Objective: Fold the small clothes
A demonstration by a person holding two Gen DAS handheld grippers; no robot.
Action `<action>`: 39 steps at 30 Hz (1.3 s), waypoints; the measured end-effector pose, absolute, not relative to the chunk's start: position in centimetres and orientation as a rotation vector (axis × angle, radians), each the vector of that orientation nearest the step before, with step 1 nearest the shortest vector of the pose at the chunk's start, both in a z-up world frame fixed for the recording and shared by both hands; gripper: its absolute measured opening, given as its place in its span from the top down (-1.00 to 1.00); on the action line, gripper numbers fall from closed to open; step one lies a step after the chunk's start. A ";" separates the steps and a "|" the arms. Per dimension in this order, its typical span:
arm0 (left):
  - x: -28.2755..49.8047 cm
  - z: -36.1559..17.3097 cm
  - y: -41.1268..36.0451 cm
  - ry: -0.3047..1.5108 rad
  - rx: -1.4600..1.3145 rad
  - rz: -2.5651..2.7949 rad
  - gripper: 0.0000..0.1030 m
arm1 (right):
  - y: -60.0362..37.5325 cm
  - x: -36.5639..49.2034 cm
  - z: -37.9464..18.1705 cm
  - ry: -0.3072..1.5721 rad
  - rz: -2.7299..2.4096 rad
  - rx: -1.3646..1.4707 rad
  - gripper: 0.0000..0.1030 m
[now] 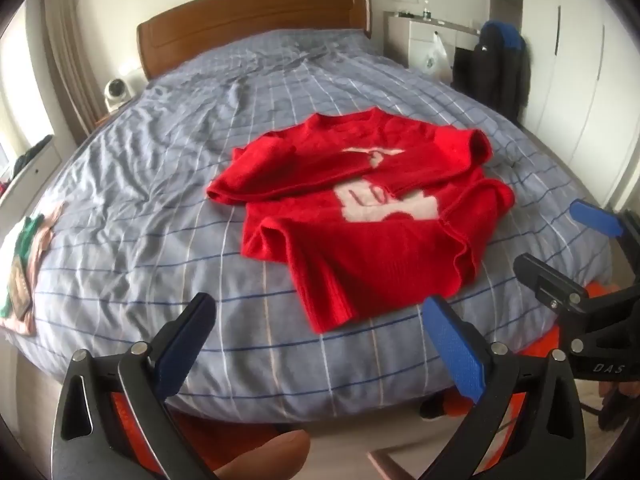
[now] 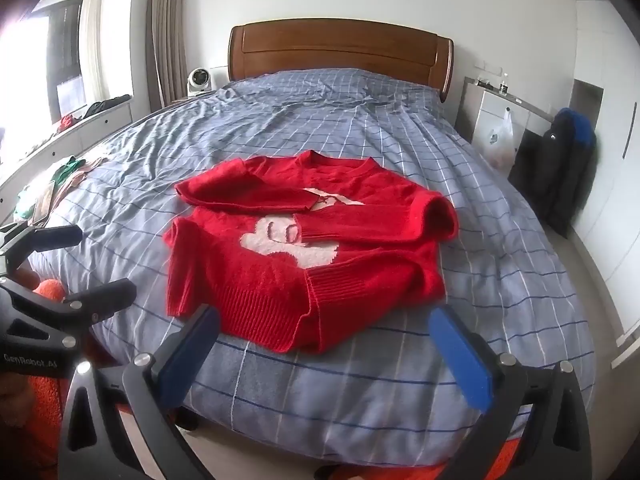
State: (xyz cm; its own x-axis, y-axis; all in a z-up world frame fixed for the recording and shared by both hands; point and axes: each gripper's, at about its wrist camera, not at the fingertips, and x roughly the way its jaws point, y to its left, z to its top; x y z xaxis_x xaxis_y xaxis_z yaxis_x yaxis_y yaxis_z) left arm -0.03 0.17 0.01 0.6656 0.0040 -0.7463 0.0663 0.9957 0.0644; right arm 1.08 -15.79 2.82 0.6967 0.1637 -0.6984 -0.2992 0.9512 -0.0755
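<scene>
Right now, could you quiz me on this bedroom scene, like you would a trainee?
1. True or false: the red sweater lies on the checked bedspread with both sleeves folded across its front.
2. Which is holding cloth: (a) the left gripper, (b) the right gripper, (c) neither?
3. Fill in: the smaller pile of green and pink clothes lies near the bed's ____ edge, as both cameras see it.

Key: 1 true. 2 c, since both sets of jaws stand wide open short of the sweater's hem. 3 left.
</scene>
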 end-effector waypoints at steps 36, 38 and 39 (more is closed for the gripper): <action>0.0 -0.3 -0.1 0.916 0.069 -0.045 -0.99 | -15.6 1.3 2.4 0.764 0.255 -0.191 -1.00; -0.1 -0.3 -0.1 0.887 0.076 -0.042 -0.99 | -15.5 1.3 2.4 0.748 0.255 -0.183 -1.00; -0.1 -0.3 -0.1 0.886 0.076 -0.042 -0.99 | -15.5 1.3 2.3 0.748 0.255 -0.182 -1.00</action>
